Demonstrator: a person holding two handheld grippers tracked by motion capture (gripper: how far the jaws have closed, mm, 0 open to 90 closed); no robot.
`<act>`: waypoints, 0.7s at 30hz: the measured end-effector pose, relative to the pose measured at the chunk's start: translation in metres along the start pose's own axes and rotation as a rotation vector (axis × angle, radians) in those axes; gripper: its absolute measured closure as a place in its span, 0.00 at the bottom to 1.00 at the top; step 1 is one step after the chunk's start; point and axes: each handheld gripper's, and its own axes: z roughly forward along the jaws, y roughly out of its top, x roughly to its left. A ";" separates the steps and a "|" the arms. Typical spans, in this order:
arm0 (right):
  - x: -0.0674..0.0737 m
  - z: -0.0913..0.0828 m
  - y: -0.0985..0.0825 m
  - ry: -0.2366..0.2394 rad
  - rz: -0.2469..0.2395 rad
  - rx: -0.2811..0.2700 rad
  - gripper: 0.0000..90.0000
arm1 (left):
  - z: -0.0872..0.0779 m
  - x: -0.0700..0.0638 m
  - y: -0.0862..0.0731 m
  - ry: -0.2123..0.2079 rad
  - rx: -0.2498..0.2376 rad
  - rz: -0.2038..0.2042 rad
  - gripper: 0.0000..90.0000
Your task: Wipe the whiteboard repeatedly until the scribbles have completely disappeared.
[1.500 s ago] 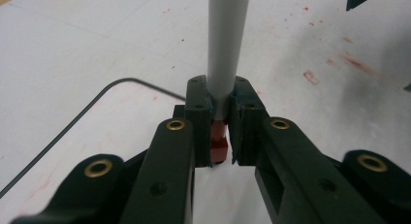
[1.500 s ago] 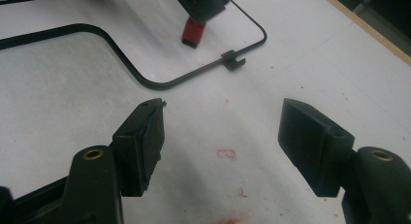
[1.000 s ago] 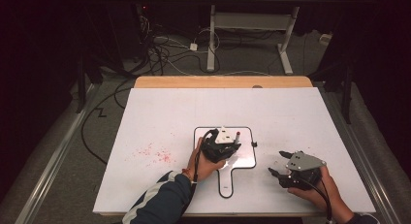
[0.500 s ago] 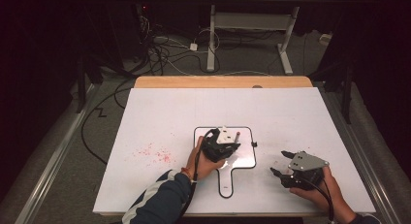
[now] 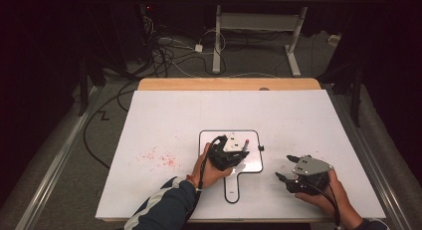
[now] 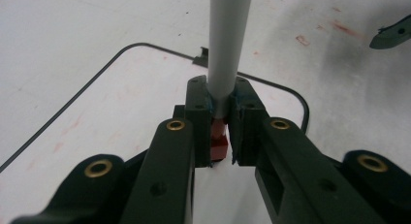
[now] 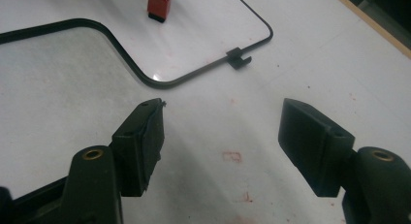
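Since the earlier frames the right gripper (image 5: 287,168) has drifted slightly toward the lower right of the high view; the left gripper (image 5: 234,153) has stayed put over the small whiteboard (image 5: 251,163) at centre frame. There, red smudges (image 5: 159,158) mark the white table (image 5: 164,115) to the left.

In the left gripper view, the jaws are clamped on a grey marker (image 6: 227,44) standing upright, its red tip (image 6: 219,141) at the board.

In the right gripper view, the jaws stand wide apart, holding nothing, above the table; the red tip (image 7: 159,6) sits at upper centre on the board, whose black rim (image 7: 194,73) curves past.
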 end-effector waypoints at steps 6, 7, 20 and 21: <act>-0.002 0.001 -0.003 -0.002 0.006 0.004 0.38 | -0.015 0.025 -0.013 0.080 0.019 -0.055 0.88; -0.002 0.001 -0.003 -0.001 0.008 0.004 0.38 | -0.017 0.031 -0.016 0.085 0.008 -0.079 0.88; 0.000 0.000 -0.001 0.000 0.002 0.001 0.38 | -0.011 -0.001 -0.006 -0.003 0.027 0.003 0.88; 0.000 -0.001 -0.001 0.001 0.002 0.005 0.38 | -0.015 0.000 -0.008 0.004 0.031 0.010 0.88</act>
